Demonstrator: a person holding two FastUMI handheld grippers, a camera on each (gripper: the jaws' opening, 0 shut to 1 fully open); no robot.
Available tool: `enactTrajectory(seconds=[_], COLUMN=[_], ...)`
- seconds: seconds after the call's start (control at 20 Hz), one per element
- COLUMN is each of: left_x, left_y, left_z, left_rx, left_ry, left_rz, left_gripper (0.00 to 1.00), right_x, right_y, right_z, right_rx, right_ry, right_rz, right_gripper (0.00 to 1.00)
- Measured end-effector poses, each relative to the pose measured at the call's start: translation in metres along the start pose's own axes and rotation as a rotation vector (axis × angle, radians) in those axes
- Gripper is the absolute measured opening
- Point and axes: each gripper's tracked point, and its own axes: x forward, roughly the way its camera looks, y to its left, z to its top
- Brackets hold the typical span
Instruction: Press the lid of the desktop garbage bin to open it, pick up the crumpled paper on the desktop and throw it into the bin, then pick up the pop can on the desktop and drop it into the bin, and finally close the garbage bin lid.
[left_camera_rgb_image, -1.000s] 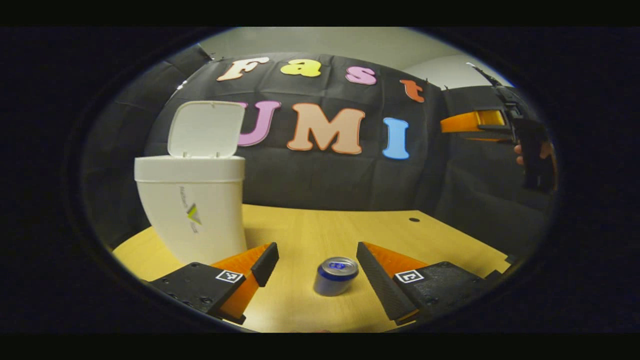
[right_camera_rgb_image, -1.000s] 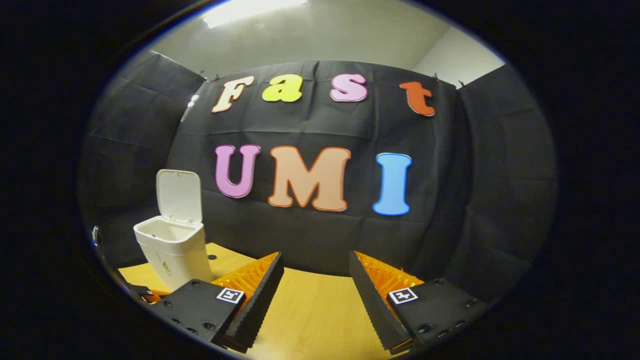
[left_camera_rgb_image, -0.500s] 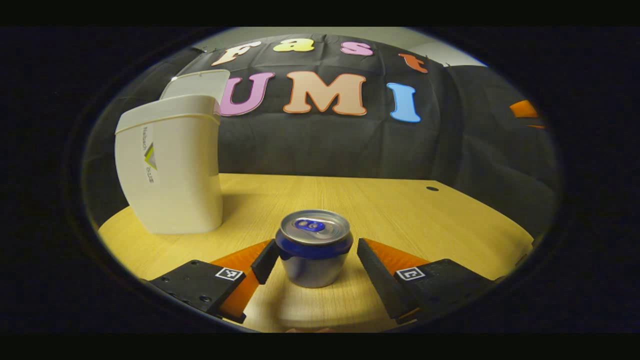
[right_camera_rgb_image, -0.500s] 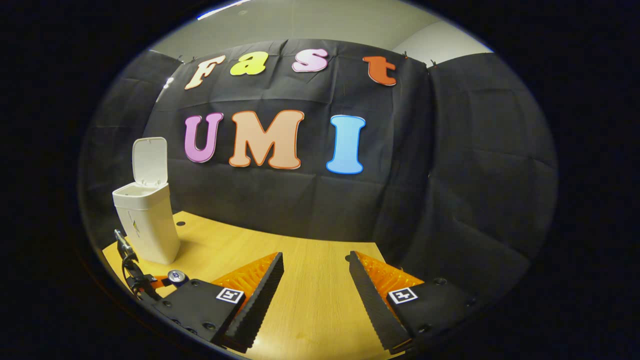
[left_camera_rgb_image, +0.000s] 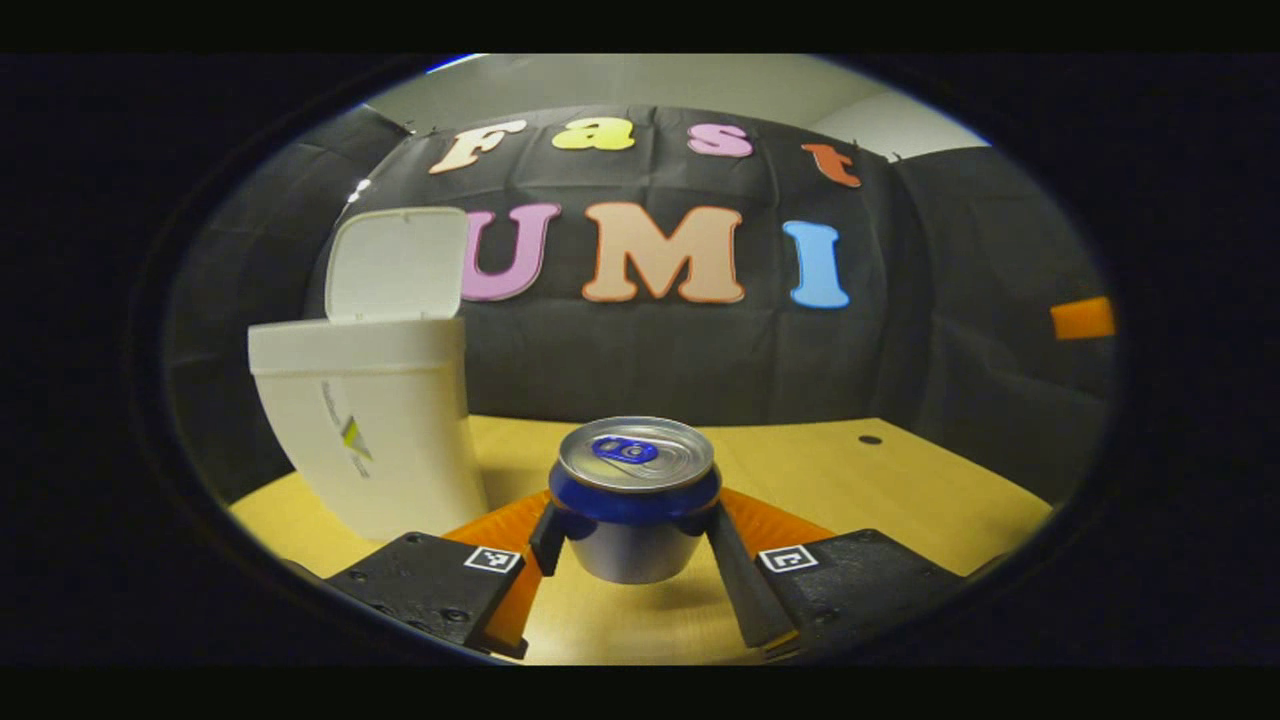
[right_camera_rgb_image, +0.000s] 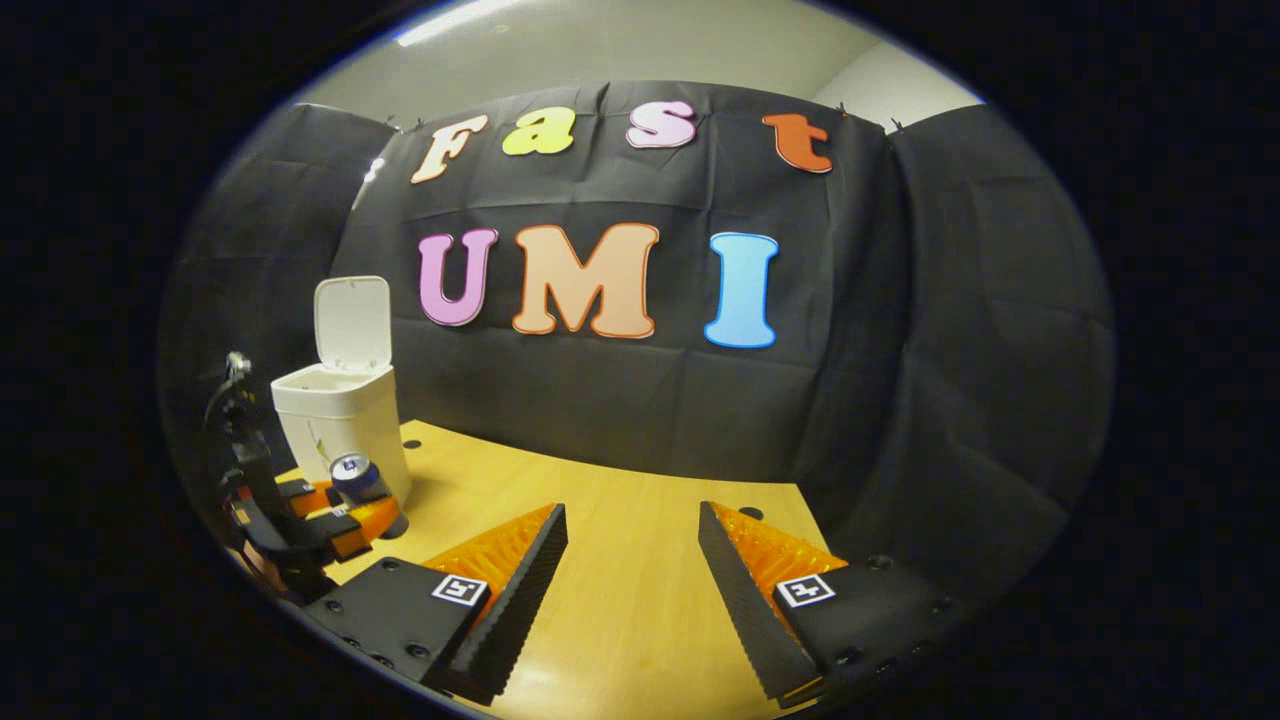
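Now left gripper (left_camera_rgb_image: 632, 545) clamps upright pop can (left_camera_rgb_image: 634, 497); right gripper (right_camera_rgb_image: 632, 580) wide apart.

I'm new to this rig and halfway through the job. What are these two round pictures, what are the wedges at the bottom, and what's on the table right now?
There is no robot arm: a person holds a two-finger gripper in each hand, and a fisheye camera rides on each. The wedges at the bottom are that gripper's own fingers.

In the left gripper view, the left gripper has both fingers pressed on the can, which stands upright. Whether it is off the table yet is hard to tell. The white bin stands just beyond on the left, its lid up.

In the right gripper view, the right gripper is open and holds nothing above bare table. Far left there you see the same bin, the can and the left gripper from the side.
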Motion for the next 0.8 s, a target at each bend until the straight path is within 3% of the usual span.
enactTrajectory(seconds=[0.25,0.45,0.6,0.8], left_x=[-0.004,0.023,0.054,0.082], left_y=[0.078,0.166,0.225,0.265], left_z=[0.104,0.143,0.137,0.093], left_rx=[0.037,0.04,0.03,0.003], left_ry=[-0.108,-0.124,-0.08,0.049], left_rz=[0.106,0.23,0.301,0.323], left_gripper=[0.71,0.71,0.71,0.71], right_x=[0.004,0.006,0.006,0.005], right_y=[0.037,0.054,0.059,0.062], right_z=[0.007,0.001,-0.004,-0.009], right_rx=[0.105,0.167,0.187,0.203], right_ry=[-0.014,0.002,0.017,0.042], right_rz=[0.045,0.028,-0.014,-0.06], right_gripper=[0.89,0.89,0.89,0.89])
